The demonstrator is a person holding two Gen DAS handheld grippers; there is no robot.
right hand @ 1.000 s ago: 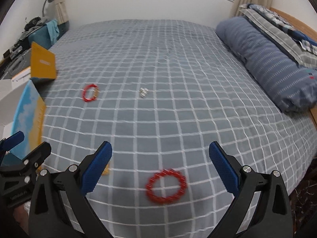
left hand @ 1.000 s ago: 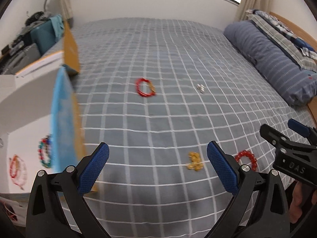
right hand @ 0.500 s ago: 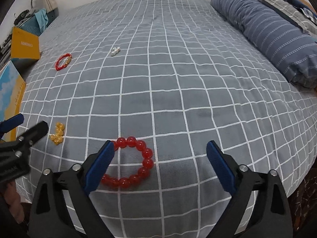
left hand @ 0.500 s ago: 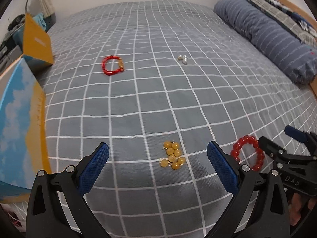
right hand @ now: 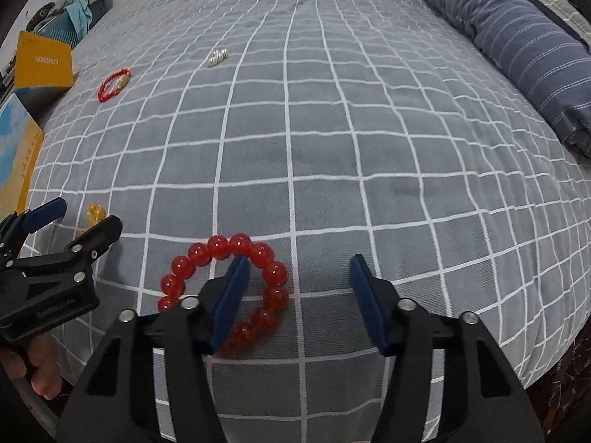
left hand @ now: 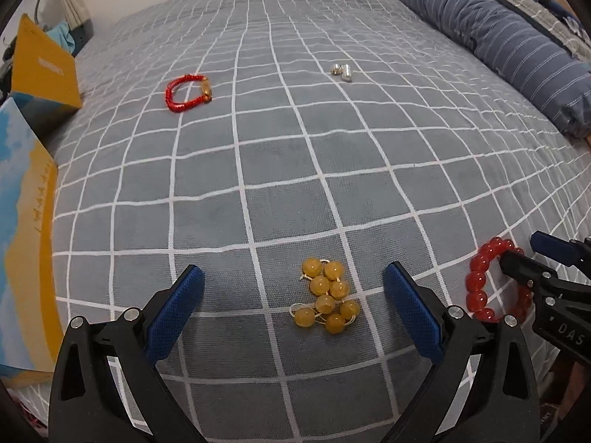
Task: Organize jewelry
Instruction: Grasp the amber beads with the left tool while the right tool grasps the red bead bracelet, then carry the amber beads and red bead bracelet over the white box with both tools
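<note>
Lying on a grey bedspread with a white grid [left hand: 280, 155]: four pieces of jewelry, spread apart. Far left, at bed edge, blue-and-yellow cardboard box [left hand: 22, 221], with yellow flap [left hand: 44, 70] standing behind it. Beyond that, red cord bracelet with a gold charm [left hand: 188, 88] flat on the cover. Left gripper [left hand: 291, 295] low over the near edge, blue pads wide apart, nothing pinched; cluster of amber-yellow round beads [left hand: 327, 301] on the fabric between the pads, touching neither. Further back, mid-bed, small silver trinket [left hand: 342, 71], too small to identify. Right of the amber beads, red glossy bead bracelet [right hand: 225, 280] flat on the cover. Right gripper [right hand: 299, 288] over it, jaws just been closing, now half-way in: left pad inside the ring, one side of the bracelet between the pads, right pad clear of the beads. No squeeze visible, bracelet not lifted. Far right, blue striped pillow roll [left hand: 509, 44] along the bed's side.
</note>
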